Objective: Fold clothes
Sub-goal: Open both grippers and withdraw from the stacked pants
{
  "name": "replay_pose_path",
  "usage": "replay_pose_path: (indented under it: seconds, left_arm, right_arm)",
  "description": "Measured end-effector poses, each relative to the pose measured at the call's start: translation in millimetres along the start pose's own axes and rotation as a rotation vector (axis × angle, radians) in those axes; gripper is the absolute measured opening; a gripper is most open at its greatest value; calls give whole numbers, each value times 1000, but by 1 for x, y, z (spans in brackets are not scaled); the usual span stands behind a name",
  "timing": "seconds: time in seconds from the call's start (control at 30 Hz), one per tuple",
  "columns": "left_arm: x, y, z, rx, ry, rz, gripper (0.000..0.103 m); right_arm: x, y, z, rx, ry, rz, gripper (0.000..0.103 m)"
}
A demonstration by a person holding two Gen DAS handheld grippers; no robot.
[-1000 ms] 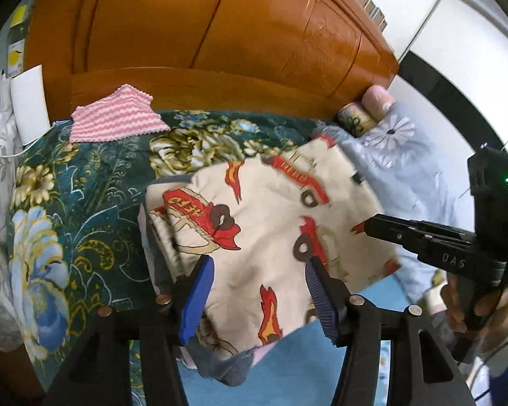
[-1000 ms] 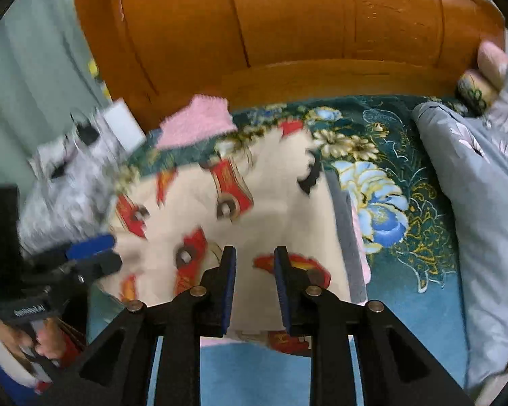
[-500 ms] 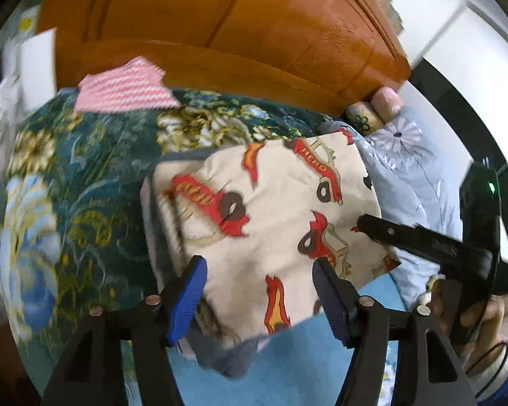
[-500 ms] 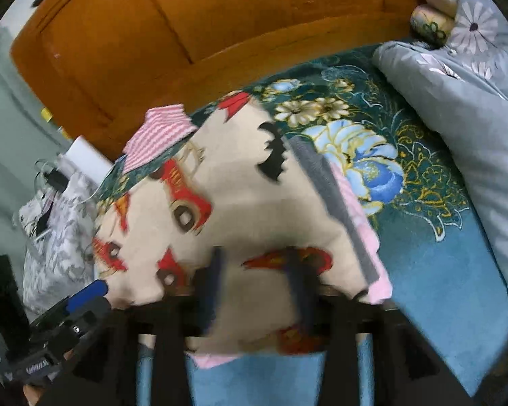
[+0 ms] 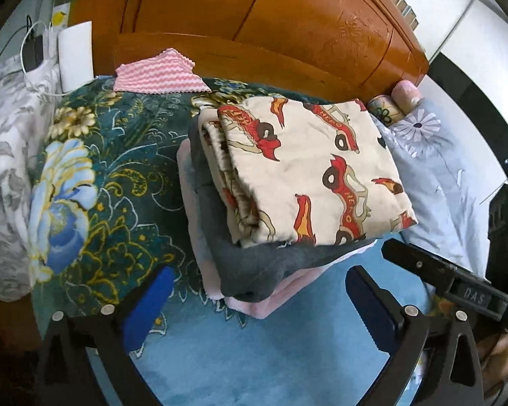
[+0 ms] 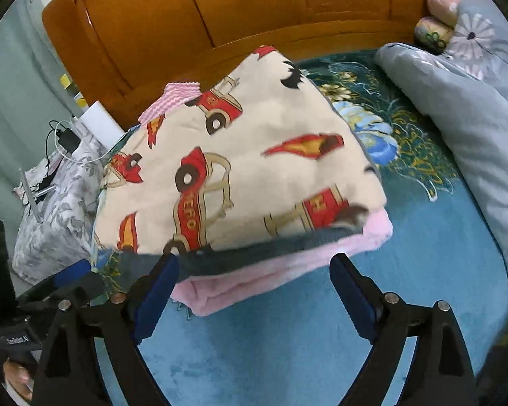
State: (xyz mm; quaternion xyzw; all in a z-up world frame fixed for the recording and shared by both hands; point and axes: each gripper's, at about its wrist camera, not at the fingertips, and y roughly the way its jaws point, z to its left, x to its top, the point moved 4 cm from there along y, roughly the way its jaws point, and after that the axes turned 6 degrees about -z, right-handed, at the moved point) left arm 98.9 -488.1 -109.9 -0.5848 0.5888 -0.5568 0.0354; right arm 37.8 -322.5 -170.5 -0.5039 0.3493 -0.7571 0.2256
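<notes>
Stack of folded clothes on a bed, seen from both wrist cameras. The landmark is the folded cream cotton garment printed with red cars [image 5: 308, 172], which lies on top of the stack, squared into a thick rectangular packet. Directly beneath it lies a folded dark grey knit garment [image 5: 250, 270], whose edge projects past the cream packet on the near and left sides; beneath that lies a folded pale pink fleece garment [image 6: 271, 270], the lowest layer, touching the blue plush bedspread with a dark green floral border [image 5: 237, 365]. Behind the cream garment stands the orange-brown wooden headboard [image 5: 288, 27]; a folded pink-and-white zigzag-striped cloth [image 5: 159, 74] lies apart from the stack, behind and to the left of it, at the foot of the headboard. To the right of the cream garment lies a pale grey-blue quilt with daisy prints [image 5: 433, 155]. The left tool [image 5: 257, 304] hangs just in front of the stack, its blue-padded jaws opening and standing wide apart, with nothing pressed between them; the near corner of the stack shows in the gap above the pads. The right tool [image 6: 254, 291] is likewise in front of the stack, its jaws opening and wide apart; the pink layer's edge lies between and just above the pads, which do not press on it.
</notes>
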Motion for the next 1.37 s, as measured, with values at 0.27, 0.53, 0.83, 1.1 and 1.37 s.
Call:
replay_pose_path:
  seconds: [0.27,0.53,0.83,1.1,1.37]
  left_arm:
    - [-2,-8,-2,21,48,-4,103]
    - [-8,-7,3,6,59,3,103]
    - [-16,-3,5,25,115,-6,103]
    - [-16,3,6,41,128,-15,103]
    - [-19,7,7,49,119,-4,103]
  right_arm:
    - [-17,-3,13,7,-4,-31,92]
    - [-25,-2,26,-34,-29,-41,92]
    - [-29,3,29,-79,-45,-30,92]
    - [-31,12,28,-110,-51,-6,92]
    - [-35,17,27,-118,-43,15,92]
